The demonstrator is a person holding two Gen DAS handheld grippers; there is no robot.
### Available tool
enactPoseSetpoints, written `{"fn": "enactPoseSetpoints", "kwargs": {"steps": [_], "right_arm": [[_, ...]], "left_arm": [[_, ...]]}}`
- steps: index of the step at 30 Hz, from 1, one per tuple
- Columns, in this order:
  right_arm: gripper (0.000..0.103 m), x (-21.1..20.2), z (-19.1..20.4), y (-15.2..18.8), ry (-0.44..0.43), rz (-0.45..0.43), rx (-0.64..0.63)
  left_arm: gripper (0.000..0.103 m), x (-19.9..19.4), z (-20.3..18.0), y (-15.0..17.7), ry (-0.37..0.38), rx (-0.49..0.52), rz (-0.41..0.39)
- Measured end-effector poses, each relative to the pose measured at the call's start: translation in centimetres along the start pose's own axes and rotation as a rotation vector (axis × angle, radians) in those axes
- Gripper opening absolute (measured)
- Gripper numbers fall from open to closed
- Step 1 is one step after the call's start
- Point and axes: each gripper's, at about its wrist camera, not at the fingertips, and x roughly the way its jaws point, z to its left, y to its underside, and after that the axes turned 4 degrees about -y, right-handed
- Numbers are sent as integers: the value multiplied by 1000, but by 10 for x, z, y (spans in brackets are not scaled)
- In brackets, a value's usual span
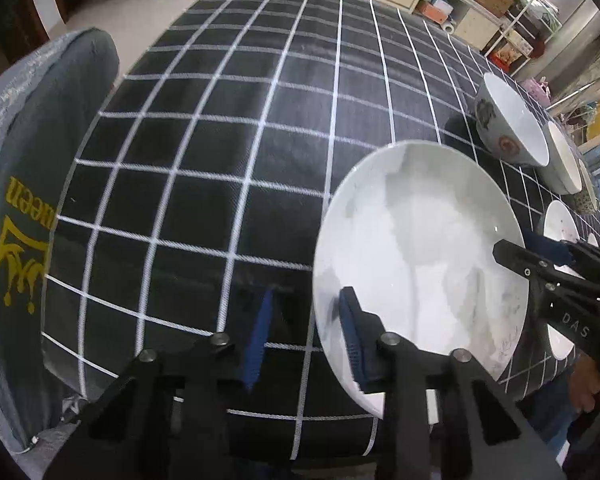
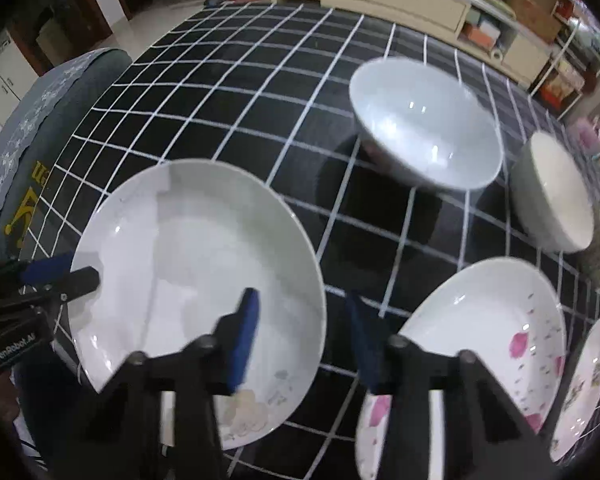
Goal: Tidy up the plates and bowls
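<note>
Readable lettering on two tools and a chair cover

The left tool (image 2: 36, 280) reads "GenRobot.AI"; the right tool (image 1: 540, 252) shows "DAS", its remainder hidden; the grey chair cover (image 1: 24, 184) bears yellow letters "een", partly hidden.

Left gripper (image 1: 306, 334): jaws apart, its right pad over the near-left rim of the white plate (image 1: 416, 264).
Plate: lies on the black checked tablecloth (image 1: 228, 140), near its front edge.
Right gripper (image 1: 534, 254): reaches in from the right, at the plate's far-right rim.
Bowls: patterned bowl (image 1: 508, 122) beyond the plate, white bowl (image 1: 564, 160) just behind it.
Left side: grey chair cover (image 1: 24, 184) with yellow print.
</note>
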Motion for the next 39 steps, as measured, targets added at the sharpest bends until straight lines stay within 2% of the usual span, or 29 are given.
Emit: {"fn": "enactPoseSetpoints", "kwargs": {"steps": [3,7,11,16,24,39], "right_arm": [[30,6,-1,6,6,29,7],[28,5,-3,12,-4,17,27],[27,3,-2,18,9,2,37],[23,-7,-9,24,-34,-22,98],[23,-16,-14,2,7,-65,73],[23,-1,-16,0,-11,23,109]], "left_arm": [[26,0,-3,2,8,7,1],[15,-1,-11,2,5,29,2],[15,-2,-17,2,-38,59,-14],[14,-6,-17,-1,-59,67,-16],[14,-7,-26,-17,-84,89,-61],[14,-3,-26,-25,-106,81,-30]]}}
